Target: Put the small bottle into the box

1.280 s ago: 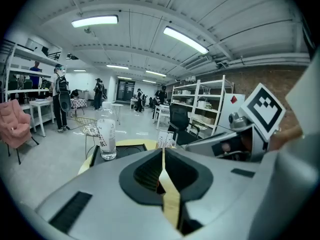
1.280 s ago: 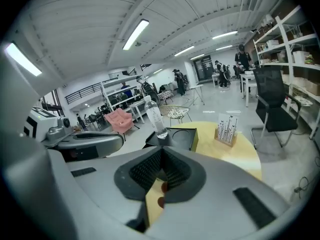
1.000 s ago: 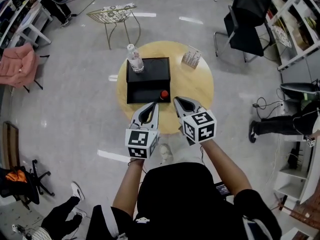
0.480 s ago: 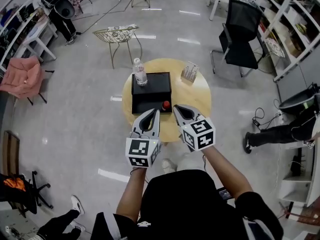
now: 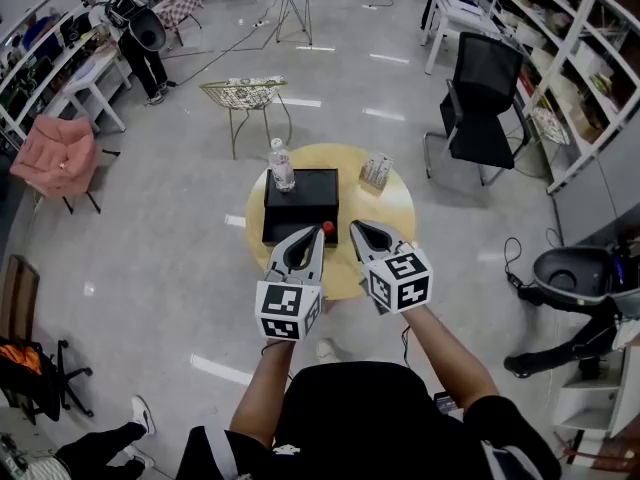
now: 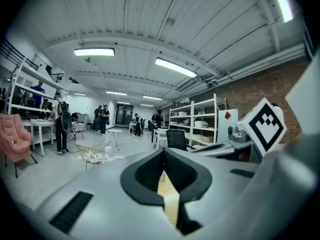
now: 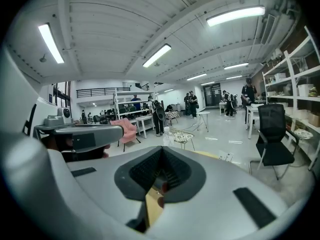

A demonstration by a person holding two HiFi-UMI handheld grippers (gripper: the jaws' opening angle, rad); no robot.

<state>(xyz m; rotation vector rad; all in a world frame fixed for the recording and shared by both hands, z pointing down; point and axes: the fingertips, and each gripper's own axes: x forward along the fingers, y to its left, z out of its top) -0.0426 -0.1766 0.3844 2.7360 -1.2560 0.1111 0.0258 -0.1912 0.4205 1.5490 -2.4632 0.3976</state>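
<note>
A small red-capped bottle (image 5: 327,228) stands on the round yellow table (image 5: 390,213), just off the front right corner of the black box (image 5: 300,208). At the box's far left corner stands a clear water bottle (image 5: 282,165). My left gripper (image 5: 315,231) hovers shut over the table's near edge, its tips just left of the small bottle. My right gripper (image 5: 354,228) is shut beside it, a little to the bottle's right. Neither holds anything. The left gripper view shows its tips (image 6: 164,151) closed, with table below. In the right gripper view the water bottle (image 7: 168,137) rises beyond the closed tips (image 7: 161,149).
A white card stand (image 5: 376,171) sits on the table's far right. A wire chair (image 5: 244,95) stands behind the table, a black office chair (image 5: 485,78) at the back right and a pink armchair (image 5: 58,158) at the left. Shelves line the right wall. People stand at the far end.
The head view has drawn back and tilted up, so the table looks smaller and farther off. Both grippers stay shut side by side at the table's near edge.
</note>
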